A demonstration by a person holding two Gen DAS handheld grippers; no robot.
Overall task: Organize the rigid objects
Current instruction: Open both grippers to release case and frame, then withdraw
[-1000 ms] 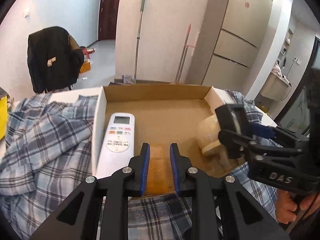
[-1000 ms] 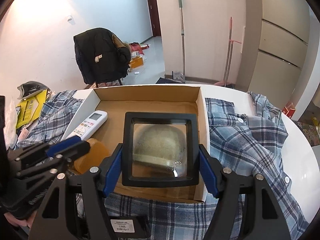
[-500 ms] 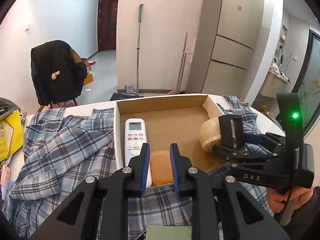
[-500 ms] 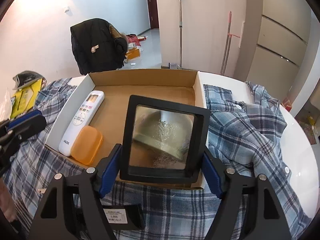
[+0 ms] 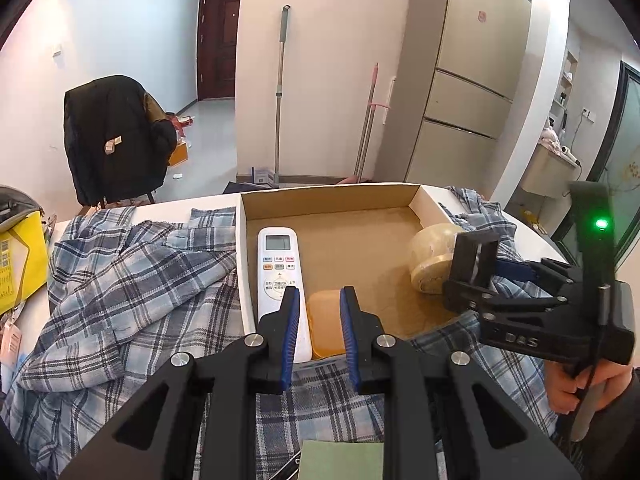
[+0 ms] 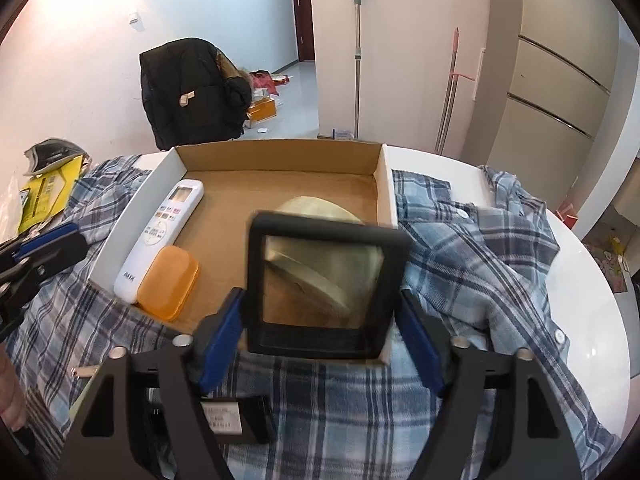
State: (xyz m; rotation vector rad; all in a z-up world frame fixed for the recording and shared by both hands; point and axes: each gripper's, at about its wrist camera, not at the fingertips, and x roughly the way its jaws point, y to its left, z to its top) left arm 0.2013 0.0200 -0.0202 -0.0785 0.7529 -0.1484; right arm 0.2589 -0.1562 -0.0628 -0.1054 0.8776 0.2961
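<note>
A shallow cardboard box sits on a plaid shirt. Inside lie a white remote, an orange case and a roll of tape. My right gripper is shut on a black square-framed clear box, tilted above the box's near right corner. My left gripper is open and empty, just in front of the orange case, outside the box's near edge.
The blue plaid shirt covers the round white table. A yellow bag lies at the left edge. A green pad lies under my left gripper. A chair with a black coat stands behind.
Both grippers have pulled back and risen from the box. The framed box in my right gripper has tilted to the right. The orange case now lies free in the box.
</note>
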